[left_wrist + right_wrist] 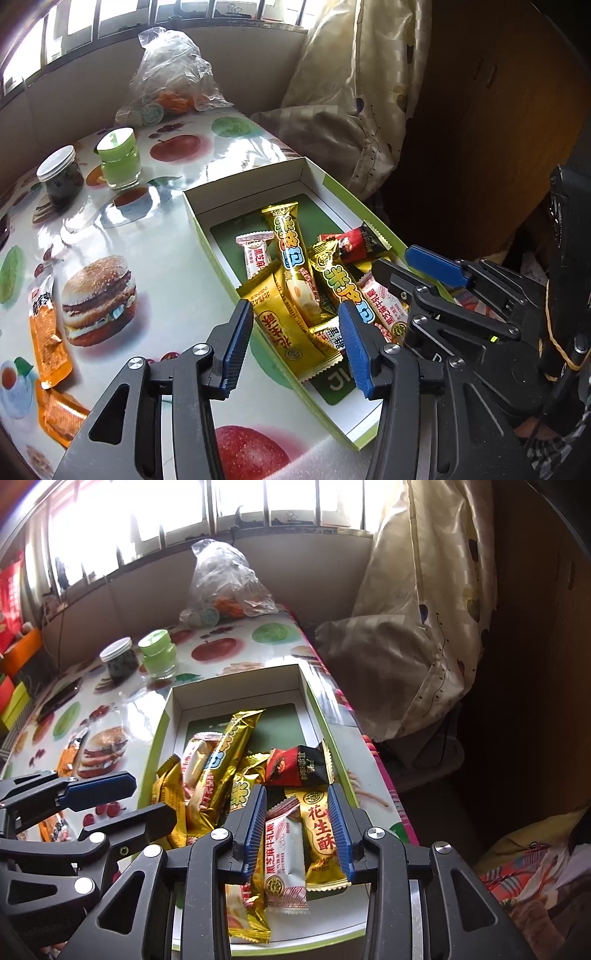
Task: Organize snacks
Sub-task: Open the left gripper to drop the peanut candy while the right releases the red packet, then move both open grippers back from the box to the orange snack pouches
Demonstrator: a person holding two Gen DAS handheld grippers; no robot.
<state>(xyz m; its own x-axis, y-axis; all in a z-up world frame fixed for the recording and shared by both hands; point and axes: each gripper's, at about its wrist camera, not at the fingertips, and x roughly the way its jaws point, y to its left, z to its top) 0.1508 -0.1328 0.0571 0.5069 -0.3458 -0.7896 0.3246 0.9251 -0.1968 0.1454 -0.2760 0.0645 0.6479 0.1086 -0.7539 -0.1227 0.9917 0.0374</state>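
A green-edged white box (199, 221) (166, 720) lies on the table and holds several snack packets: long gold bars (291, 243) (229, 753), white-and-red candies (255, 254) (284, 853) and a red-and-black packet (354, 240) (299, 764). My left gripper (295, 332) is open and empty over the box's near left edge. My right gripper (297, 819) is open and empty just above the white candy and a gold packet (321, 834); it also shows in the left wrist view (410, 269). Two orange packets (46, 325) lie on the table left of the box.
The table has a fruit-and-burger print cloth (155, 258). A dark jar (61, 177) (118, 657), a green jar (118, 158) (159, 653) and a clear plastic bag (170, 74) (221, 583) stand at the back. A curtain (362, 92) hangs right of the table edge.
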